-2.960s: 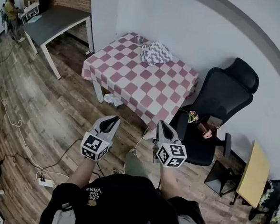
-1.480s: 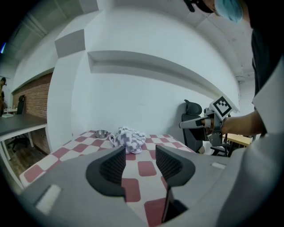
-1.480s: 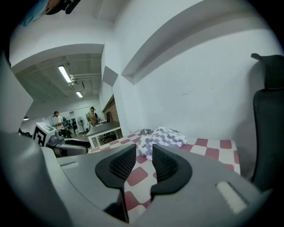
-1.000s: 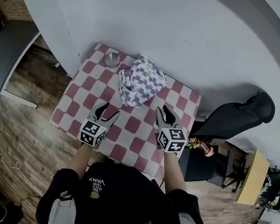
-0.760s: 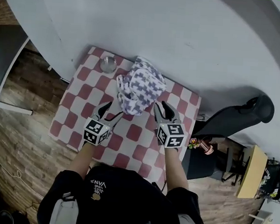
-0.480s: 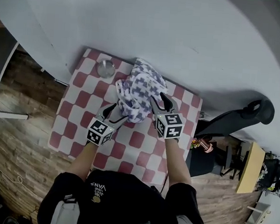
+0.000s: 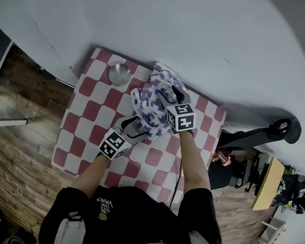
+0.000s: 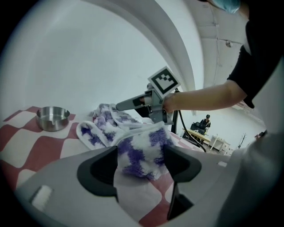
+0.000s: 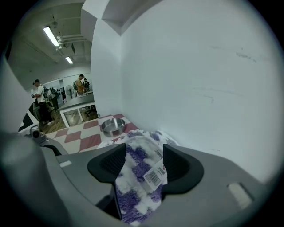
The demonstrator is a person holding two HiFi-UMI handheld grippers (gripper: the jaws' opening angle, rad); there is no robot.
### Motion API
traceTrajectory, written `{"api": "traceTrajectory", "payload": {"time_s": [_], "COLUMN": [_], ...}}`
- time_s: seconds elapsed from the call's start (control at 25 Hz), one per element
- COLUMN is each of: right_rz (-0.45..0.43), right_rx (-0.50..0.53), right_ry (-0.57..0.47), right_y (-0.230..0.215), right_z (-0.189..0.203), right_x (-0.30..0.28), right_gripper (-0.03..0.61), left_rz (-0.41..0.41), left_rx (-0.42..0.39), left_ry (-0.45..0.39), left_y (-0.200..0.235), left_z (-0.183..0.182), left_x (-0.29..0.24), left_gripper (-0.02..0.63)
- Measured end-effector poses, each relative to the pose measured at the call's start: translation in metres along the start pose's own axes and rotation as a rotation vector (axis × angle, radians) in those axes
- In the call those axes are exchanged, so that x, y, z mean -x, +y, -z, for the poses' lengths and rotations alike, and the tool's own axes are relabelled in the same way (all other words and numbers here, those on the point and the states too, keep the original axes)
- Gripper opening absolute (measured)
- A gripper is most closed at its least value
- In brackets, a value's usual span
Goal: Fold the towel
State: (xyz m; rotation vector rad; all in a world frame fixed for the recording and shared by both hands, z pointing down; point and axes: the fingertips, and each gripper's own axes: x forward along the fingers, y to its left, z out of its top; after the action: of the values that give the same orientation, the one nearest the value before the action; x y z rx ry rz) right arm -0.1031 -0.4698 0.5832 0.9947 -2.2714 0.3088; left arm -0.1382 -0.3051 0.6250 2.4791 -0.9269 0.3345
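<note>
Inspecting from the near side outward, I find my left gripper [image 8: 141, 165] at the near edge of the purple-and-white patterned cloth towel [image 7: 145, 107]. Its jaws have just been opening and stand spread wide. A bunched fold of the towel lies between them, and the pads are not pinching it.

The towel sits as a crumpled heap on the far half of the table, on the red-and-white checked tablecloth [image 7: 90, 114], near the wall.

My right gripper [image 9: 143, 167] reaches further in than the left, onto the top of the heap. Its jaws have also just been opening and stand apart. A fold of towel bearing a small white barcode label [image 9: 155, 175] lies between them, loose rather than clamped. From the left gripper view, this gripper shows above the heap, held by a hand on a bare forearm.

Left of the heap, near it but not touching, a round steel bowl [image 7: 119, 74] stands upright on the cloth.

Directly behind the table rises a plain white wall [image 7: 210, 34]. To the right of the table stands a black office chair [image 7: 261, 133]. Brown wood-plank flooring [image 7: 15, 151] shows to the left. Distant people appear in the right gripper view, too small to detail.
</note>
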Motion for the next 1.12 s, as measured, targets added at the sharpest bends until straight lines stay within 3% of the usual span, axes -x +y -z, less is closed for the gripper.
{"api": "traceTrajectory", "payload": {"time_s": [0.16, 0.28, 0.32, 0.36, 0.44, 0.48, 0.68, 0.84, 1.0, 1.12], "right_rz": [-0.019, -0.033, -0.034, -0.037, -0.037, -0.031, 0.027, 0.088, 0.15, 0.178], "right_rx": [0.031, 0.067, 0.072, 0.071, 0.058, 0.047, -0.022, -0.121, -0.188, -0.216], "right_ry": [0.058, 0.047, 0.038, 0.031, 0.019, 0.007, -0.111, -0.23, -0.336, -0.406], "right_y": [0.001, 0.01, 0.012, 0.013, 0.012, 0.01, -0.006, -0.027, -0.048, -0.053], "right_z": [0.012, 0.013, 0.012, 0.011, 0.013, 0.013, -0.001, -0.007, -0.002, 0.008], "right_x": [-0.018, -0.015, -0.013, -0.011, -0.006, -0.001, 0.043, 0.105, 0.18, 0.235], "right_gripper": [0.241, 0.084, 0.057, 0.036, 0.025, 0.023, 0.02, 0.018, 0.018, 0.018], "left_rz": [0.009, -0.023, -0.029, -0.03, -0.026, -0.029, -0.087, -0.158, -0.199, -0.215], "left_rx": [-0.048, -0.09, -0.104, -0.116, -0.112, -0.097, -0.092, -0.123, -0.227, -0.331], "left_ry": [0.03, 0.054, 0.063, 0.072, 0.086, 0.088, 0.036, -0.072, -0.154, -0.17], "left_y": [-0.003, -0.002, -0.003, -0.005, -0.011, -0.013, -0.016, -0.024, -0.054, -0.084], "left_z": [0.001, -0.002, -0.001, 0.0, 0.003, 0.004, -0.008, -0.042, -0.079, -0.1], "left_x": [-0.006, -0.01, -0.012, -0.014, -0.017, -0.016, 0.004, 0.029, 0.049, 0.06], "left_gripper": [0.304, 0.301, 0.29, 0.235, 0.084, 0.067, 0.057, 0.052, 0.052, 0.052]}}
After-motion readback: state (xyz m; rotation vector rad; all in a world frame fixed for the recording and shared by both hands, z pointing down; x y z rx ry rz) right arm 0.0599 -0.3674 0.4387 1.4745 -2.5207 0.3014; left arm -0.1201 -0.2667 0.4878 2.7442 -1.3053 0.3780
